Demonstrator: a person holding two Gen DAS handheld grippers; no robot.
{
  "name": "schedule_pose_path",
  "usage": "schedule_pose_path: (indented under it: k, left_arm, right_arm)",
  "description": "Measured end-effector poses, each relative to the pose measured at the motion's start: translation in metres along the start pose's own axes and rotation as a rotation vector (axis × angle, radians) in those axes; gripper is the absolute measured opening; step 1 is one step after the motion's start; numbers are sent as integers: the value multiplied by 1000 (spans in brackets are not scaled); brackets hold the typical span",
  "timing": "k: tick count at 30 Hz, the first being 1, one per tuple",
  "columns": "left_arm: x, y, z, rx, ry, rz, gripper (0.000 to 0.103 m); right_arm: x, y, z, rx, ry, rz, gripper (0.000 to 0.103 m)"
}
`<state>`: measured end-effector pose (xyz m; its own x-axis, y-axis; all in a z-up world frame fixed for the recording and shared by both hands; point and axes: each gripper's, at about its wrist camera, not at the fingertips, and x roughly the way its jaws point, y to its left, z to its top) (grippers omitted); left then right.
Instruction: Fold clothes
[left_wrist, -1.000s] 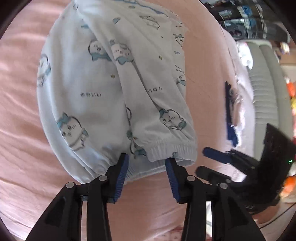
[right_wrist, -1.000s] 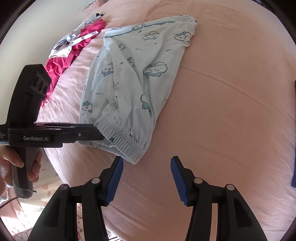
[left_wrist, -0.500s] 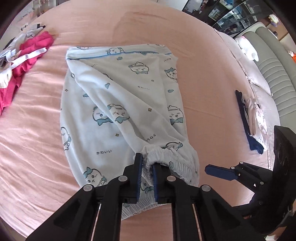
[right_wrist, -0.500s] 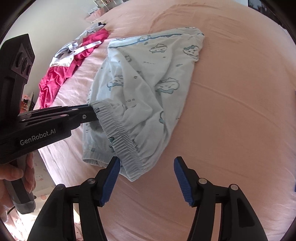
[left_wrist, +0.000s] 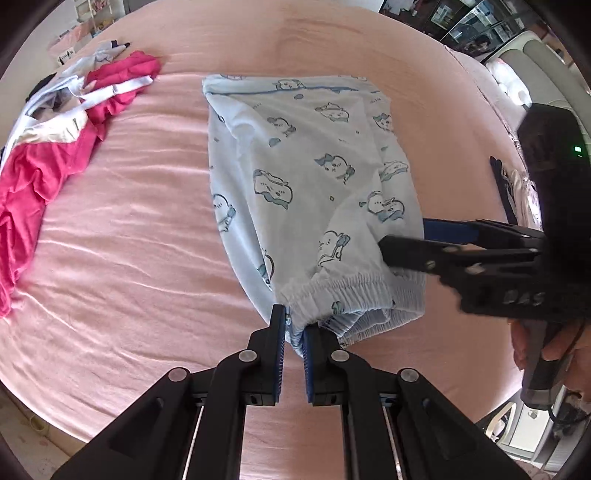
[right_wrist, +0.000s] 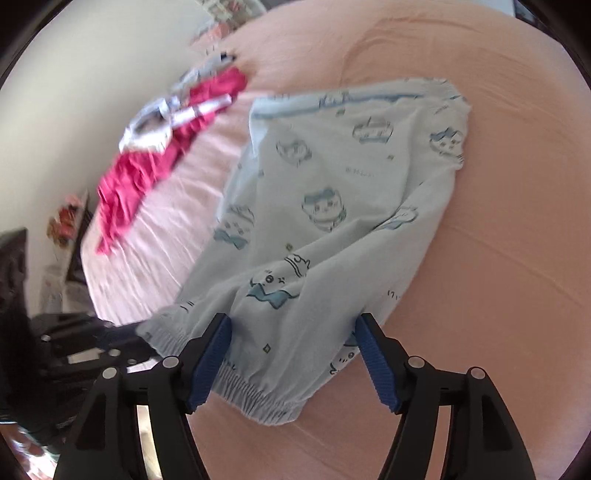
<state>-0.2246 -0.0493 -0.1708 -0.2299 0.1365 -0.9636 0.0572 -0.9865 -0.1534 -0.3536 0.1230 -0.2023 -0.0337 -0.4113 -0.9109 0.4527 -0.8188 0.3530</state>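
In my left view, my left gripper (left_wrist: 293, 334) is pinched tight on the stretchy cuff of the pants (left_wrist: 310, 192). The pants are pale blue with little cartoon animals and lie in the middle of the pink bed (left_wrist: 129, 240). There are tiny marks printed between the animals, but I cannot read them here. A pink top (left_wrist: 48, 162) with white straps lies at the far left side of the bed. On the right I see my right gripper (left_wrist: 413, 243) from the side, its fingers over the right edge of the pants near the cuff. There is pale writing on its black body, but it is too faint for me to read. A small green light glows on its box. A hand (left_wrist: 554, 347) holds its handle. Only this view shows the grey couch (left_wrist: 543, 66) and a small pile of dark blue and white clothes (left_wrist: 517, 192) behind it.

In my right view, things are a bit blurry. My right gripper (right_wrist: 293, 360) is wide open and its jaws have just been opening more. One pants leg (right_wrist: 332, 229) lies between the blue pads, which do not squeeze it. The cuff is just in front of them. I see some small printed letters on the cloth, too blurry to read. The pink top (right_wrist: 155, 162) is at the far left. Only this view shows the white wall (right_wrist: 74, 92). My left gripper (right_wrist: 110, 350) is a dark shape at the lower left, with the cuff end reaching to it.
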Motion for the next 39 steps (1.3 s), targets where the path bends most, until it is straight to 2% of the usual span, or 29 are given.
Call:
schedule_pose_path:
  k: [2, 4, 8, 9, 11, 14, 15, 16, 17, 18, 19, 22, 24, 26, 29, 30, 31, 33, 35, 37, 38, 39]
  left_arm:
    - [14, -1, -6, 6, 29, 8, 8]
    - [27, -2, -13, 15, 59, -3, 9]
    - [36, -21, -28, 139, 83, -11, 11]
    - [37, -20, -29, 136, 92, -9, 11]
    - [38, -16, -30, 122, 110, -1, 11]
    - [21, 2, -24, 43, 97, -45, 16]
    - [13, 7, -24, 40, 88, -51, 19]
    - [5, 11, -24, 42, 77, -56, 30]
    - [-3, 16, -24, 43, 66, -61, 51]
    - [-7, 21, -25, 44, 75, -71, 60]
    - [-7, 25, -26, 49, 105, -98, 70]
    - [-3, 30, -34, 112, 181, -91, 70]
    - [0, 36, -34, 124, 200, -35, 70]
    - [0, 41, -30, 113, 207, 15, 70]
    - [-15, 50, -15, 5, 147, -65, 70]
    - [-14, 56, -10, -59, 141, -122, 70]
    - [-8, 60, -6, -118, 150, -184, 70]
    - [18, 63, -1, -172, 187, -302, 70]
    - [47, 52, 2, -170, 242, -381, 68]
    - [63, 37, 3, -125, 248, -366, 60]
    - [66, 33, 2, -92, 235, -349, 54]
    - [63, 35, 0, -99, 207, -345, 50]
  right_arm:
    - [22, -11, -9, 7, 127, -69, 69]
    - [18, -30, -22, 91, 128, -16, 69]
    - [5, -36, -35, 33, 160, -71, 72]
    - [2, -39, -35, 47, 161, -73, 72]
    - [-9, -45, -31, 88, 109, -47, 72]
    - [-22, -54, -26, 151, 32, -29, 72]
    - [-20, -57, -26, 159, 39, -29, 72]
    - [-18, -59, -25, 167, 47, -30, 72]
    - [-10, -58, -28, 151, 85, -50, 72]
    - [-1, -58, -30, 134, 123, -70, 72]
    - [2, -57, -34, 118, 119, -75, 73]
    - [5, -55, -43, 76, 107, -89, 74]
    - [0, -58, -45, 106, 101, -84, 74]
    - [-9, -65, -48, 184, 93, -40, 74]
    - [-32, -74, -53, 302, 12, 114, 74]
    - [-36, -76, -56, 327, 3, 166, 74]
    - [-34, -77, -60, 337, 17, 185, 74]
    - [-29, -78, -69, 357, 44, 224, 74]
    - [-20, -72, -79, 375, 53, 223, 74]
    - [-10, -72, -84, 394, 58, 256, 68]
    - [-6, -72, -87, 404, 61, 273, 53]
    - [-6, -70, -88, 394, 44, 270, 46]
